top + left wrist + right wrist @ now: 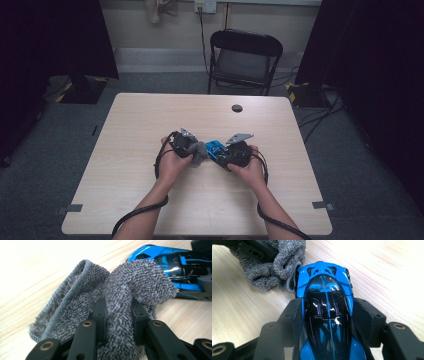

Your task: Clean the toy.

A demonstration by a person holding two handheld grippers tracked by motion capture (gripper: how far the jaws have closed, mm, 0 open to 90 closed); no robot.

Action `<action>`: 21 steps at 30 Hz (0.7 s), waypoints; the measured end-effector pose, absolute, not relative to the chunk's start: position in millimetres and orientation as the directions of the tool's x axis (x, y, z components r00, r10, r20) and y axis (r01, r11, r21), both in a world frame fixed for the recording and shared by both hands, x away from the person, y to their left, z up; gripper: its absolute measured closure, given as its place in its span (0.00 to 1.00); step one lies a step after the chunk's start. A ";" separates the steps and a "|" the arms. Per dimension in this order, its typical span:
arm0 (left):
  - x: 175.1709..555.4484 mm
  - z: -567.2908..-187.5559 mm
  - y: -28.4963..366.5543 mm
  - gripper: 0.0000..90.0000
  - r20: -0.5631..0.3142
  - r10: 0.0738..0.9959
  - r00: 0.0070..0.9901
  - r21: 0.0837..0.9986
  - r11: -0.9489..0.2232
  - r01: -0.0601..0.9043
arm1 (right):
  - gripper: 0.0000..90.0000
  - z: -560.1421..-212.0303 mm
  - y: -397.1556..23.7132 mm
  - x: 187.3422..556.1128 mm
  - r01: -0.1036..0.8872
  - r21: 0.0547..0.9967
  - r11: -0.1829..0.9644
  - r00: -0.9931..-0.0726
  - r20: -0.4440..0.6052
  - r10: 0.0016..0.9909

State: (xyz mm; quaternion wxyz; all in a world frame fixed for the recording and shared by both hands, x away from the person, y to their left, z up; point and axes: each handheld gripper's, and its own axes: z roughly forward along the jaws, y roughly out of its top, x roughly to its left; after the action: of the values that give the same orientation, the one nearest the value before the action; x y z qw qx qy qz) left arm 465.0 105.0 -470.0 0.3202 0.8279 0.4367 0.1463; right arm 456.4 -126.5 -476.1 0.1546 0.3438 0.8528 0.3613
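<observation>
Wiping the blue toy car with a grey cloth, near the middle of the table.

The right claw [325, 322] is gripping the blue toy car [325, 315] by its flanks, a jaw pressing on each side of the dark glossy roof, and is holding it low over the wooden table [150, 120], a little nearer the person's edge than the far one. The left claw [118, 315] is pinching a bunched fold of the grey cloth [100, 297], its jaws closing tight on the towelling, and the cloth is touching the car's end that is pointing away from the right claw. Judging by this, the cleaning step is under way at that end. The next move probably calls for dragging the cloth along the bodywork while the right claw is keeping the car steady.
</observation>
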 end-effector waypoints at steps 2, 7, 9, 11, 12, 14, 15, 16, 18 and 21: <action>467.6 -470.1 104.2 0.79 -0.027 0.827 0.561 0.660 -0.407 0.632 | 0.47 -476.5 -126.9 456.3 0.471 0.726 0.501 -0.717 -0.016 0.697; 473.6 -470.0 102.1 0.79 -0.026 0.843 0.537 0.661 -0.389 0.642 | 0.47 -476.7 -127.0 456.2 0.471 0.727 0.499 -0.716 -0.016 0.698; 475.8 -470.2 102.8 0.79 -0.023 0.851 0.525 0.666 -0.378 0.643 | 0.47 -476.9 -127.1 456.1 0.470 0.729 0.498 -0.716 -0.015 0.698; 478.0 -469.8 105.2 0.79 -0.018 0.856 0.517 0.668 -0.375 0.643 | 0.47 -477.0 -127.1 456.1 0.470 0.729 0.497 -0.716 -0.014 0.698; 478.7 -469.5 107.4 0.79 -0.008 0.861 0.508 0.667 -0.374 0.644 | 0.47 -477.0 -127.1 456.2 0.470 0.729 0.497 -0.716 -0.014 0.698; 478.6 -468.8 110.2 0.79 -0.016 0.867 0.498 0.665 -0.363 0.653 | 0.47 -477.4 -127.7 456.4 0.469 0.733 0.493 -0.717 -0.011 0.697; 478.6 -468.5 111.5 0.79 -0.008 0.866 0.500 0.668 -0.368 0.647 | 0.47 -477.5 -128.0 456.5 0.469 0.734 0.491 -0.717 -0.008 0.697; 477.8 -467.6 112.8 0.79 -0.006 0.865 0.501 0.669 -0.369 0.645 | 0.47 -477.6 -128.0 456.5 0.469 0.734 0.491 -0.717 -0.008 0.697; 475.0 -464.6 115.6 0.79 -0.009 0.861 0.509 0.668 -0.373 0.644 | 0.47 -477.4 -127.8 456.7 0.470 0.732 0.493 -0.717 -0.009 0.697; 468.2 -459.1 118.6 0.79 -0.015 0.852 0.524 0.683 -0.374 0.627 | 0.47 -477.1 -127.6 456.9 0.472 0.730 0.494 -0.717 -0.009 0.697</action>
State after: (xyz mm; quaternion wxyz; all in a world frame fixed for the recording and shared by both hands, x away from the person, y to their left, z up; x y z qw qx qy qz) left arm 468.2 118.6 -459.1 0.3239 0.8106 0.4561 0.1730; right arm 456.9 -127.6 -477.1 0.1534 0.3435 0.8506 0.3673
